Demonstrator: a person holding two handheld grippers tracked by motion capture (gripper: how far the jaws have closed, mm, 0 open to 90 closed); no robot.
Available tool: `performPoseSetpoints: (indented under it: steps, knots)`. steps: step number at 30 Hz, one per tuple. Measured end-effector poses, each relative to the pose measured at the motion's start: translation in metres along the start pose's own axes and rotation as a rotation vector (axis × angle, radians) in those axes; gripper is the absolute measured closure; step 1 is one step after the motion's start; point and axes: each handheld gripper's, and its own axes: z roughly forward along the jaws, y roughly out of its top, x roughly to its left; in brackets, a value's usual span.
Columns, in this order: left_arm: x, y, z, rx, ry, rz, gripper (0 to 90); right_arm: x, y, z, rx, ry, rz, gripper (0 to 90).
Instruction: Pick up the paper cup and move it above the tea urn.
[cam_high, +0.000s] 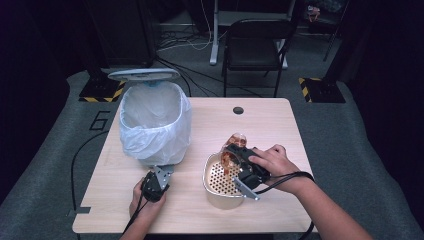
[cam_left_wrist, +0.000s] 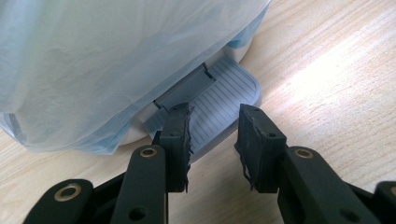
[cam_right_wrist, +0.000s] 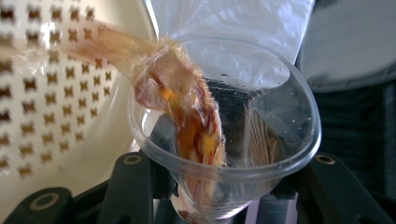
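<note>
Clear glossy plastic cup (cam_right_wrist: 261, 140), matt ribbed grey pedal (cam_left_wrist: 224, 100), pale wood-grain table (cam_high: 260, 125).

"6" on floor mat (cam_high: 100, 120)

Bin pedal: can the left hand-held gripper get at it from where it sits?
Probably yes. The left hand-held gripper is open right at the pedal, with nothing between; the liner bag hangs above it.

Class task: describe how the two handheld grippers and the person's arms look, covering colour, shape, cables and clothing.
Both grippers are black. The left gripper has two blocky jaws with ragged pad edges, on arms with brass-coloured rivets. In the high view it carries a grey three-cornered plate, and so does the right gripper. A black cable trails from each. Both forearms are bare, with no sleeves in sight.
</note>
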Motion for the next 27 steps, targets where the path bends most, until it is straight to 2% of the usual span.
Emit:
performPoseSetpoints:
  steps: [1, 2, 3, 4, 6, 7, 9, 11, 15, 16, 17, 19, 23, 24, 26, 27]
  knots:
    - [0.001, 0.0, 0.0, 0.001, 0.005, 0.012, 64.4, 0.001, 0.003, 0.0, 0.006, -0.024, -0.053, 54.2]
    - [0.001, 0.0, 0.0, 0.001, 0.008, 0.016, 64.4, 0.004, 0.006, 0.0, 0.022, -0.024, -0.112, 54.5]
    - [0.001, 0.0, 0.0, 0.001, 0.008, 0.016, 64.4, 0.004, 0.006, 0.0, 0.022, -0.024, -0.112, 54.5]
    - [0.001, 0.0, 0.0, 0.002, 0.008, 0.017, 64.4, 0.006, 0.01, 0.001, 0.031, -0.047, -0.19, 55.2]
    - [0.0, 0.0, 0.0, -0.006, 0.004, -0.004, 64.4, 0.009, 0.013, 0.0, 0.053, -0.081, -0.257, 56.8]
    - [0.0, 0.0, 0.0, -0.006, 0.004, -0.004, 64.4, 0.009, 0.013, 0.0, 0.053, -0.081, -0.257, 56.8]
    - [0.0, 0.0, 0.0, -0.005, 0.002, -0.007, 64.4, 0.012, 0.016, 0.001, 0.069, -0.108, -0.338, 57.0]
    - [0.0, 0.0, 0.0, -0.006, 0.001, -0.007, 64.4, 0.013, 0.016, 0.002, 0.062, -0.104, -0.365, 57.1]
    - [0.0, 0.0, 0.0, -0.005, 0.001, -0.007, 64.4, 0.017, 0.017, 0.002, 0.07, -0.12, -0.386, 57.1]
    - [0.0, 0.0, 0.0, -0.005, 0.001, -0.008, 64.4, 0.02, 0.016, 0.0, 0.084, -0.087, -0.376, 57.0]
    - [0.0, 0.0, 0.0, -0.005, 0.001, -0.008, 64.4, 0.02, 0.016, 0.0, 0.084, -0.087, -0.376, 57.0]
    - [-0.001, 0.0, 0.0, -0.005, 0.001, -0.007, 64.4, 0.021, 0.016, 0.001, 0.089, -0.12, -0.41, 57.0]
    - [0.0, 0.0, 0.0, 0.0, 0.0, 0.0, 64.4, 0.025, 0.016, 0.002, 0.095, -0.129, -0.449, 57.0]
    - [0.0, 0.0, 0.0, 0.001, 0.0, 0.0, 64.4, 0.027, 0.017, 0.001, 0.1, -0.143, -0.477, 56.9]
    - [0.0, 0.0, 0.0, 0.0, 0.0, 0.001, 64.4, 0.027, 0.017, 0.002, 0.108, -0.142, -0.51, 56.9]
    - [0.0, 0.0, 0.0, 0.001, 0.0, 0.0, 64.4, 0.029, 0.017, 0.002, 0.11, -0.162, -0.512, 56.8]
